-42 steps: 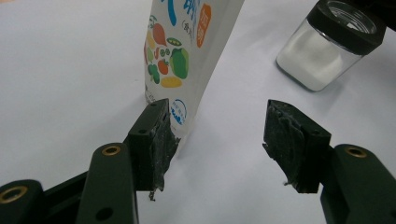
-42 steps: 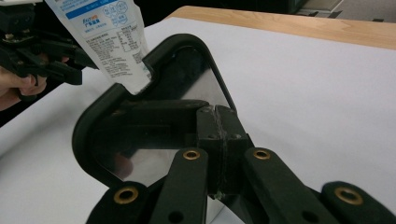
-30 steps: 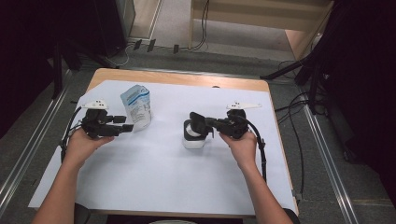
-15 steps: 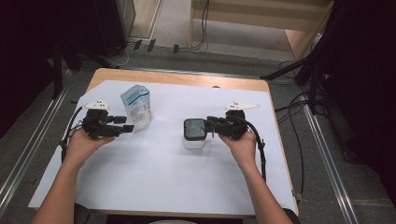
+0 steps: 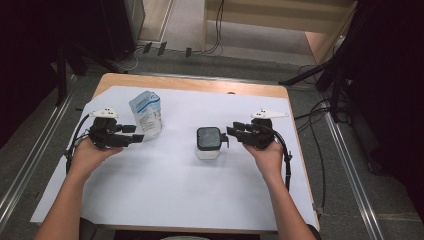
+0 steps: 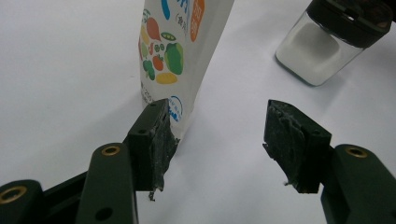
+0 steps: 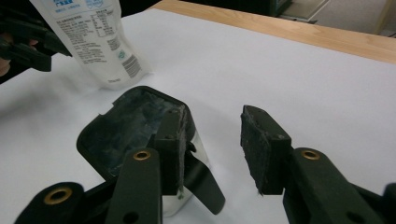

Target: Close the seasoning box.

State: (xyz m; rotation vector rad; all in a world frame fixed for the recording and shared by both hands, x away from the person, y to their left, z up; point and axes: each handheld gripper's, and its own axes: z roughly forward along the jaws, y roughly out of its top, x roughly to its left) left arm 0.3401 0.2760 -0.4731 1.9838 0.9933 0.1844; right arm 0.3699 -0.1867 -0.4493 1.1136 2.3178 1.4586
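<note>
Two grippers rest low on my white paper sheet (image 5: 165, 190). My right gripper (image 5: 231, 134), jaws now spread and empty, has just released the black-lidded jar (image 5: 208, 142), which stands upright mid-table, so that placement looks finished. My left gripper (image 5: 137, 135) waits open beside the standing printed pouch (image 5: 146, 114), farther back at left.
</note>
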